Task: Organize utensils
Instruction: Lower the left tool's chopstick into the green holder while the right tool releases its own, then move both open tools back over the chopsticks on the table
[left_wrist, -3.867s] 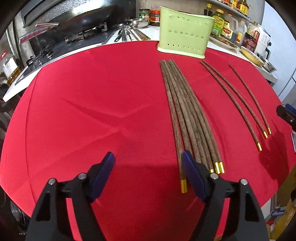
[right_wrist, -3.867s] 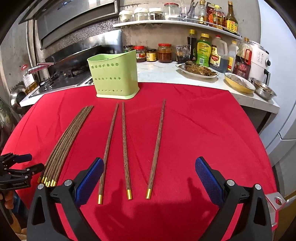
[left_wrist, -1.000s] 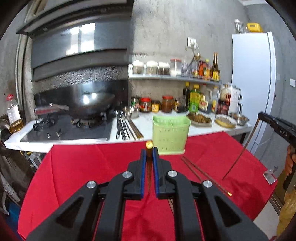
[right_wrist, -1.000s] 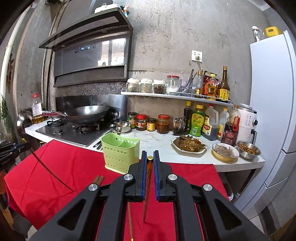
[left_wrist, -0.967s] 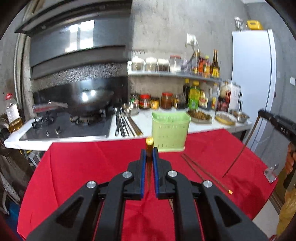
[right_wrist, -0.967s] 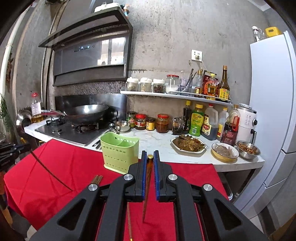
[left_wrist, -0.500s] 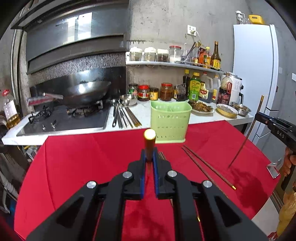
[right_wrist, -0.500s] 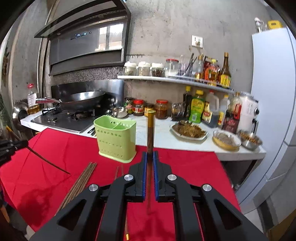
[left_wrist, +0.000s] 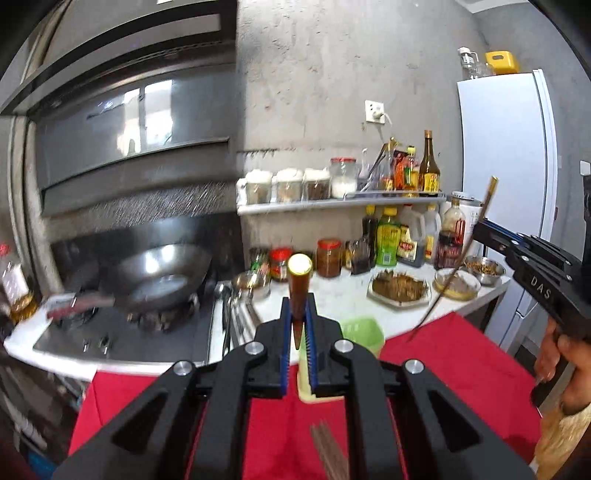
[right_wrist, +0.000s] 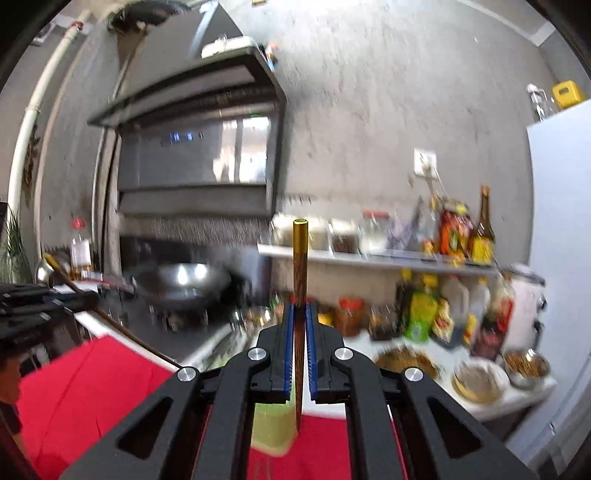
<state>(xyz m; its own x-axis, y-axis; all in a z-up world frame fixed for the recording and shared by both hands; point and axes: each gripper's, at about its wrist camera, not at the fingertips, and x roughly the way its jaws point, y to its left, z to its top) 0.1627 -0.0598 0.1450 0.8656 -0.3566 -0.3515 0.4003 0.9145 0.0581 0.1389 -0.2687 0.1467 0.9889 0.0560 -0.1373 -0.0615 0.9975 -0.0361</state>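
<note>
Each gripper carries one chopstick upright, gold cap up. To seat them well, I would bring each tip plumb over the green utensil holder (left_wrist: 360, 330) before lowering. The left gripper (left_wrist: 297, 325) jaws are clenched on its chopstick (left_wrist: 298, 291); the right gripper (right_wrist: 299, 332) likewise pinches its chopstick (right_wrist: 300, 266). The holder stands just beyond both, on the red tabletop (left_wrist: 461, 365).

Beyond my left jaws, a wok (left_wrist: 162, 277) sits up-left; bottles (left_wrist: 388, 243), a food plate (left_wrist: 400, 288) and a fridge (left_wrist: 506, 177) lie right.
</note>
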